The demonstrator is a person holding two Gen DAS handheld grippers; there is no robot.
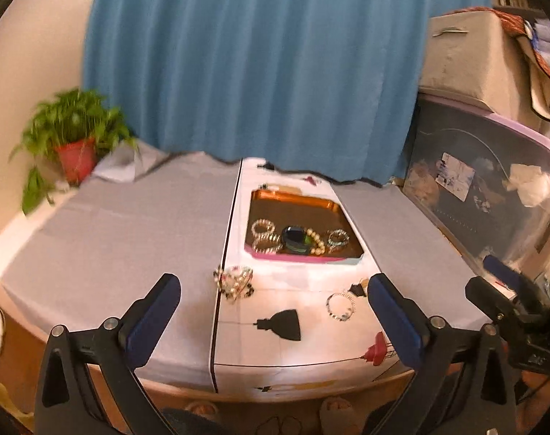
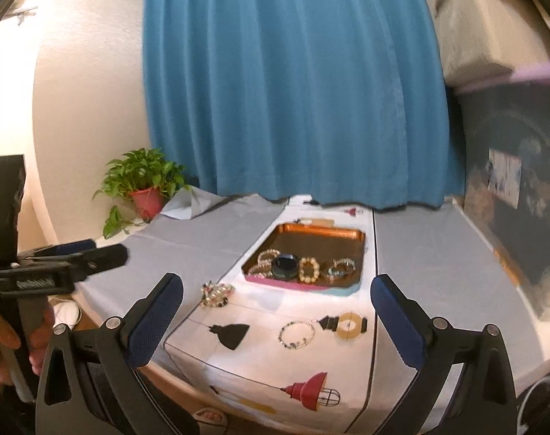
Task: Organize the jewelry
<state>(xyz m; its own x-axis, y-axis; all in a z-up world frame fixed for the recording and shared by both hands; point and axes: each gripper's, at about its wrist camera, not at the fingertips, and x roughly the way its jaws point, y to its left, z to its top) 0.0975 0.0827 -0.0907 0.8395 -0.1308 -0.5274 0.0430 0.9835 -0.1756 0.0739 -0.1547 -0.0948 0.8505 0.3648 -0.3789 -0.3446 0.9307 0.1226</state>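
At far left, a potted plant is standing at the back corner of the desk, against the blue curtain. The left hand-held gripper is hovering above the near desk edge with its jaws spread fully apart and nothing between them. A tangled cluster of beaded jewelry is lying on the patterned cloth, just in front of the tray's near-left corner. The copper tray is sitting mid-cloth and is holding several bracelets and a dark watch along its near side. A thin beaded bracelet is lying on the cloth nearer the front edge, apart from the tray. The right hand-held gripper is likewise released, jaws wide and empty, hovering over the near part of the cloth. At far right, a clear storage bin is standing beside the desk.
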